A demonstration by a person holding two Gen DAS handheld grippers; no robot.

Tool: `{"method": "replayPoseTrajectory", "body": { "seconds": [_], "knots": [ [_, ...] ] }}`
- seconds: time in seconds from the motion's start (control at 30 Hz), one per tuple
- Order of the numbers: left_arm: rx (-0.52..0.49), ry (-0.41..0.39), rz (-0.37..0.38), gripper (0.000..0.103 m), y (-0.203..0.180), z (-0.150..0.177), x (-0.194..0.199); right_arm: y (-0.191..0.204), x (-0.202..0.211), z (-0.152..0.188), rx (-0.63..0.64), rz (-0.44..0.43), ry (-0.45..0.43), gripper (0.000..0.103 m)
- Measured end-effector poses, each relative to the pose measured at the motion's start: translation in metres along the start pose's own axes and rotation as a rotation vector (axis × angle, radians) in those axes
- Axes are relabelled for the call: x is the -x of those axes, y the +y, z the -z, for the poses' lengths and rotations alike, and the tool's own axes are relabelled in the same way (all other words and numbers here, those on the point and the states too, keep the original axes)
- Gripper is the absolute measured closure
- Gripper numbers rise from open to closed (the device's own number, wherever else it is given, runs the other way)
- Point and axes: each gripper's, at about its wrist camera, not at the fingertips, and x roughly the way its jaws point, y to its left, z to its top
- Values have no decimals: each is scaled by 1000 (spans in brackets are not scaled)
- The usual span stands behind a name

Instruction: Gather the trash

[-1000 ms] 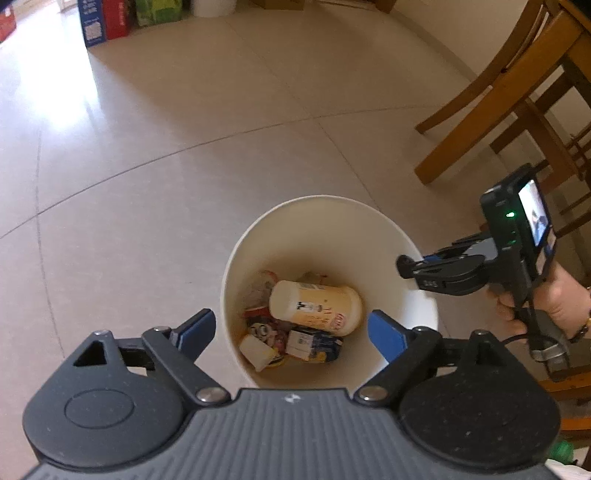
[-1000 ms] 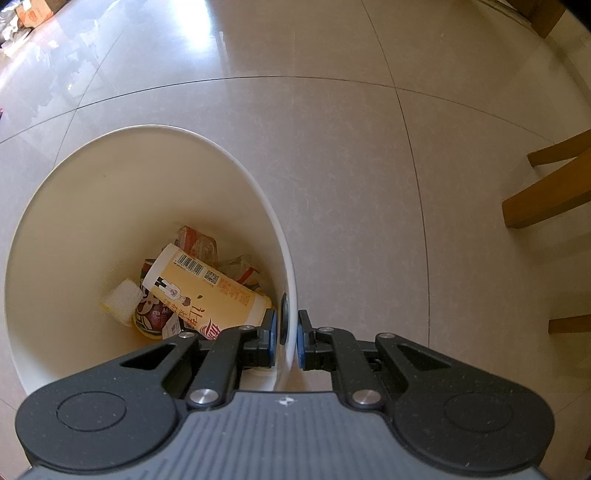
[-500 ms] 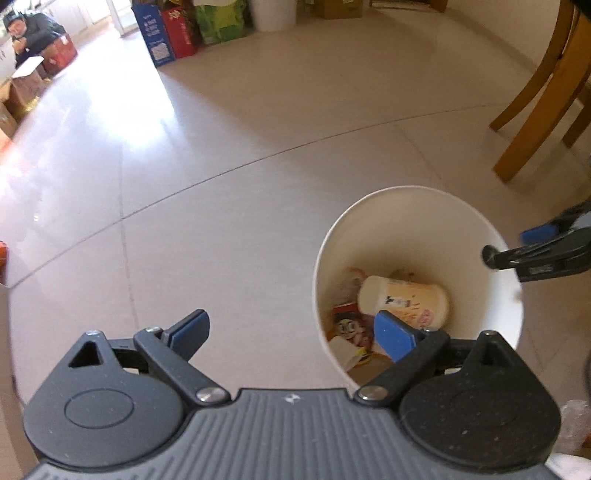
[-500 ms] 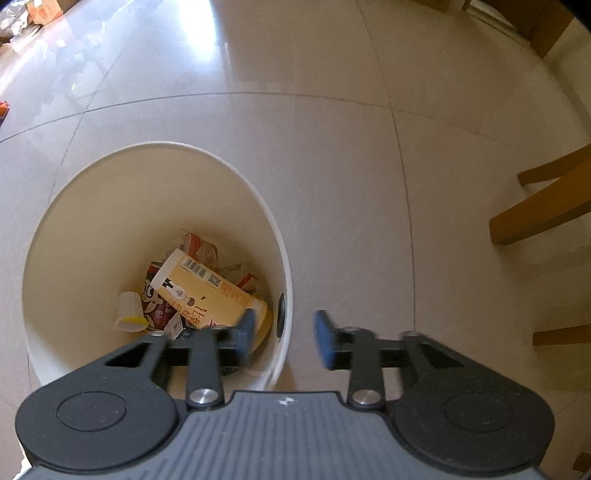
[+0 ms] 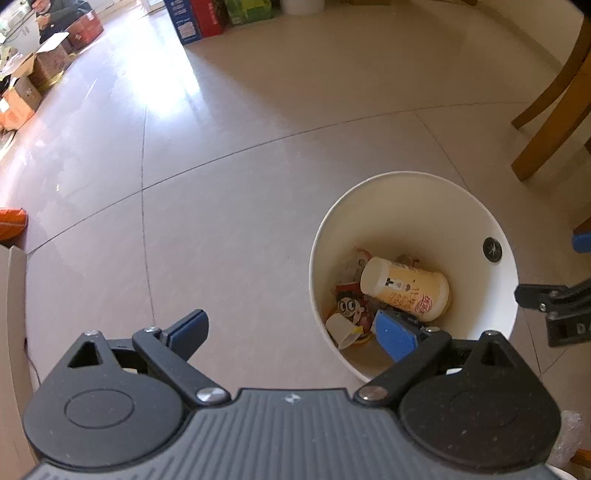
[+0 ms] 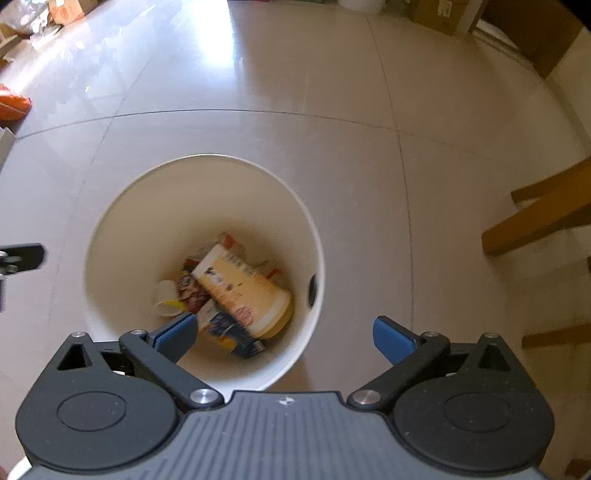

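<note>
A white waste bin (image 5: 406,181) stands on the tiled floor. Inside lie a tall yellow drink cup (image 5: 404,288), a cartoon-printed wrapper (image 5: 351,306), a small white cup (image 5: 341,328) and other scraps. My left gripper (image 5: 291,328) hangs open over bare floor, left of the bin, with nothing in it. My right gripper (image 6: 284,330) is above the bin's (image 6: 207,158) near right rim. Its jaws are opening wide and nothing is between the pads. The yellow cup (image 6: 243,291) shows below it. One right finger (image 5: 546,299) juts in at the left wrist view's right edge.
Wooden chair legs (image 5: 546,122) (image 6: 535,225) stand right of the bin. An orange packet (image 5: 11,221) lies on the floor at left, beside a cardboard edge (image 5: 11,295). Boxes (image 5: 199,18) line the far wall, and a person (image 5: 55,18) sits at the far left.
The right gripper has let go of the bin's rim, opened wide and risen. The left wrist view has swung left, so the bin now sits at its right.
</note>
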Motion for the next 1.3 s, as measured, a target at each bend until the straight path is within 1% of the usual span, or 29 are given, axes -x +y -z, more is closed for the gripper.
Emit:
{"method": "replayPoseTrajectory", "body": {
  "seconds": [0.17,0.3,0.4,0.5,0.6,0.67,0.8,1.0,1.3],
  "knots": [
    [37,59,-34,6,-4,4,8,9,28,5,-61,-10,11,0],
    [88,98,-17,6,-6,6,16,10,50,8,-123,-9,14,0],
    [102,106,-28,6,-8,8,24,12,63,8,-156,-12,20,0],
    [103,104,-16,6,-10,9,31,18,74,8,-153,-12,7,0],
    [116,114,-23,6,-11,9,37,23,79,7,-139,-18,1,0],
    [142,116,-36,6,-10,9,41,26,83,6,-129,-19,0,0],
    [177,118,-19,6,-5,7,46,29,89,4,-126,-22,-7,0],
    [171,117,-23,5,-5,5,50,26,95,5,-145,-21,-11,0],
    [175,129,-20,5,-6,3,50,27,93,5,-154,-20,-13,0]
  ]
}}
